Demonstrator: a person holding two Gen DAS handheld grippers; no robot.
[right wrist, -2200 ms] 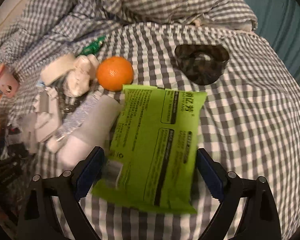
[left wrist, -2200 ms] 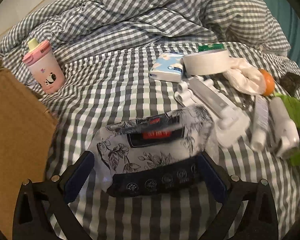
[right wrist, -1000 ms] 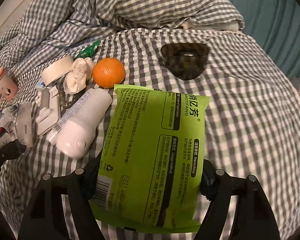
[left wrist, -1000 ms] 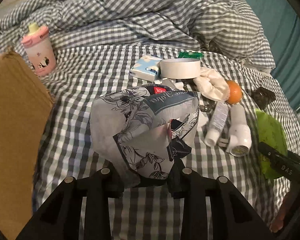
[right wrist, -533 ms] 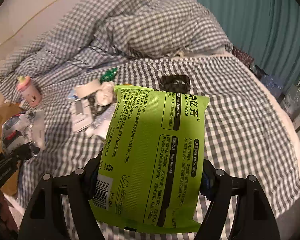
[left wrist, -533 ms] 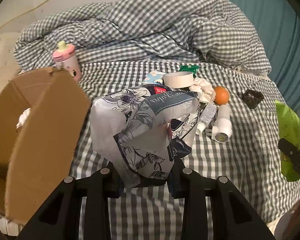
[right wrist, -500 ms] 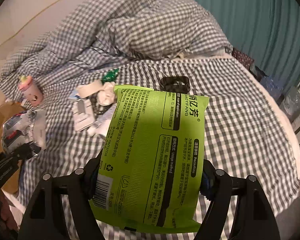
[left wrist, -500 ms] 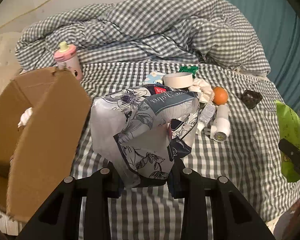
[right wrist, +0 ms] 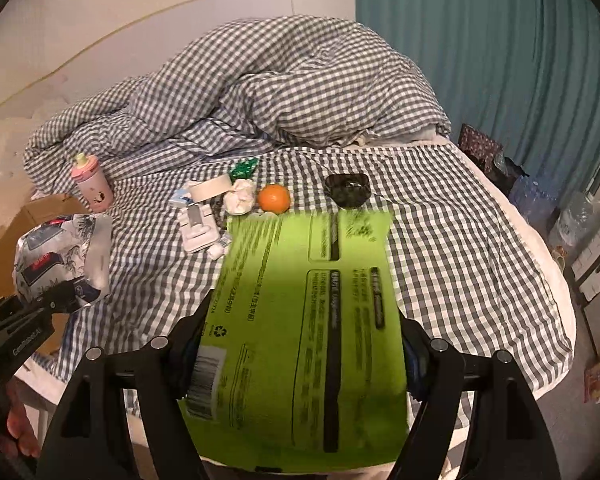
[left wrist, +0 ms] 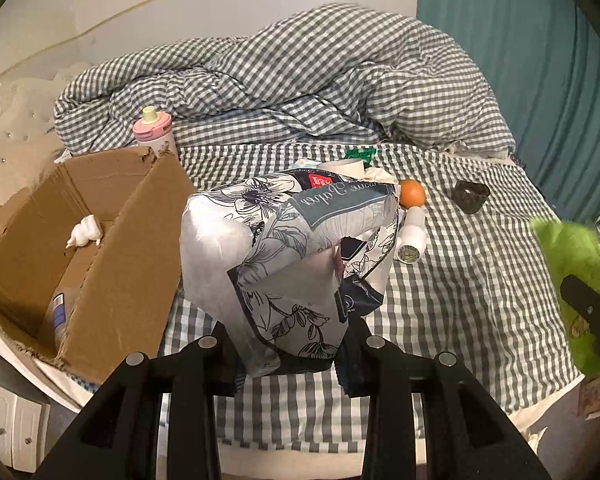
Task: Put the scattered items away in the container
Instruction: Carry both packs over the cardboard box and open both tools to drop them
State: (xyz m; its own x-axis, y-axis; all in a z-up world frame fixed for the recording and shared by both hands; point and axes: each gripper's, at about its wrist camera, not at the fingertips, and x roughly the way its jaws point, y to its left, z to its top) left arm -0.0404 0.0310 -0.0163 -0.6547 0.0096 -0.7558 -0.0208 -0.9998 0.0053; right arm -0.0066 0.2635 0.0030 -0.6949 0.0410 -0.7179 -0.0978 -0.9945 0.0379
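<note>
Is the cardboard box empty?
No. The cardboard box is open, with a small white object and a bottle lying inside.

You are looking at a dim, warm-lit room in both views, with soft, weak shadows. Black corners ring each picture, and the fisheye bends the wall [left wrist: 220, 20] and curtain [right wrist: 500, 60] into curves near the edges. In the right wrist view the green packet [right wrist: 312, 320] is smeared by motion, its print unreadable. In the left wrist view the floral packet [left wrist: 292, 256] shows pale glare on its shiny film, and the green packet [left wrist: 572, 272] is blurred at the edge.
</note>
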